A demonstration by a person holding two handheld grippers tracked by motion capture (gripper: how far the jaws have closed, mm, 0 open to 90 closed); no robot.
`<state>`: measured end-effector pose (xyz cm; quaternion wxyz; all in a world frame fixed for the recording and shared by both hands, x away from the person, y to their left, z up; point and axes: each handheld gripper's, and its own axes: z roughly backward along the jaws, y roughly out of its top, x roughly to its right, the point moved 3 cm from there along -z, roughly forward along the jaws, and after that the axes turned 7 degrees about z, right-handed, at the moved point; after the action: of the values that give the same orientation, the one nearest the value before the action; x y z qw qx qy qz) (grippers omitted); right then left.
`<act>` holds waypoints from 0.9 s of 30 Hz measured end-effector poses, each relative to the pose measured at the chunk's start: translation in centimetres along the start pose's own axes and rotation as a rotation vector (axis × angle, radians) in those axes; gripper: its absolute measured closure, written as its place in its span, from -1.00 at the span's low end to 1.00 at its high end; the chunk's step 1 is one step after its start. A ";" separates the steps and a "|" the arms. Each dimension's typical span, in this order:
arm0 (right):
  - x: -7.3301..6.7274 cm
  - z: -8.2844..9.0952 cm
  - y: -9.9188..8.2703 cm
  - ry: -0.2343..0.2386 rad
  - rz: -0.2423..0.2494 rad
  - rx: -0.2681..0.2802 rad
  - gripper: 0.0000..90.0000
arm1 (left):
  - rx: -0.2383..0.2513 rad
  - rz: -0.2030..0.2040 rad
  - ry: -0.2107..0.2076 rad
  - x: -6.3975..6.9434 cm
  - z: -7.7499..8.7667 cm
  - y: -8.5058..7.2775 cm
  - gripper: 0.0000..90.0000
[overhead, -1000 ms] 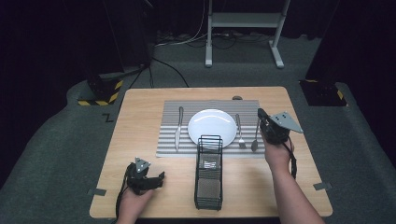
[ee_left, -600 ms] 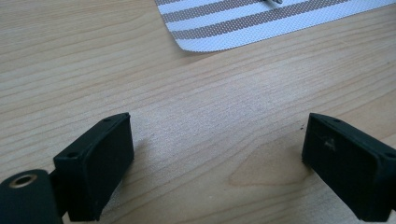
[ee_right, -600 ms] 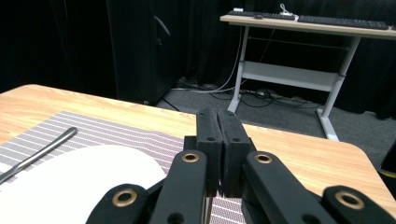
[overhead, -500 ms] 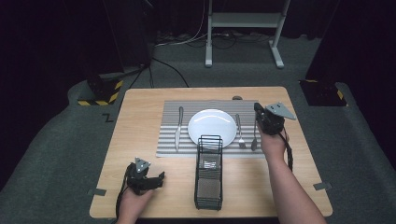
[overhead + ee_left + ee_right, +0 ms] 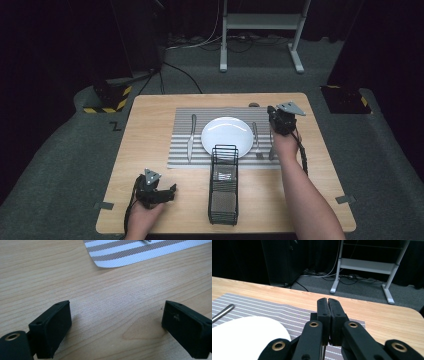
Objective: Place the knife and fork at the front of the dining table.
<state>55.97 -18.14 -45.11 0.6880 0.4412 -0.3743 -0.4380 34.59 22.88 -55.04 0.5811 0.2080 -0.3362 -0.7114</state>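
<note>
A white plate point(image 5: 226, 135) lies on a striped placemat point(image 5: 182, 155), with a knife point(image 5: 191, 137) to its left and a fork point(image 5: 256, 137) and another utensil point(image 5: 271, 150) to its right. My right gripper point(image 5: 271, 111) hovers over the mat's far right corner, beside the plate and past the fork's far end. Its jaws are pressed together with nothing between them point(image 5: 328, 301), and the plate point(image 5: 244, 337) shows at its lower left. My left gripper point(image 5: 169, 191) rests near the table's front left. It is open over bare wood point(image 5: 116, 315), short of the mat's corner point(image 5: 140, 250).
A black wire rack point(image 5: 223, 185) stands in front of the plate, reaching to the table's front edge. A small dark object point(image 5: 254, 105) lies at the mat's far edge. Beyond the table are a white desk frame point(image 5: 260, 30) and cables on the floor.
My right gripper has moved left and toward the far edge of the mat, still shut. The left gripper has stayed put.
</note>
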 end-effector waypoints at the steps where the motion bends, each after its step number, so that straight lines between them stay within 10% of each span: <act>1: 0.0 -0.3 -0.1 0.001 -0.001 -0.005 0.97 | 0.000 0.000 0.000 0.0 0.0 0.0 -0.80; 27: 0.7 -5.4 -2.8 -0.006 -0.065 -0.160 0.97 | -0.001 -0.001 0.002 0.0 0.0 0.0 -0.80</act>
<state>60.33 -17.95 -49.44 0.7053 0.3954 -0.3259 -0.4899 34.59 22.90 -55.03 0.5812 0.2087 -0.3351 -0.7116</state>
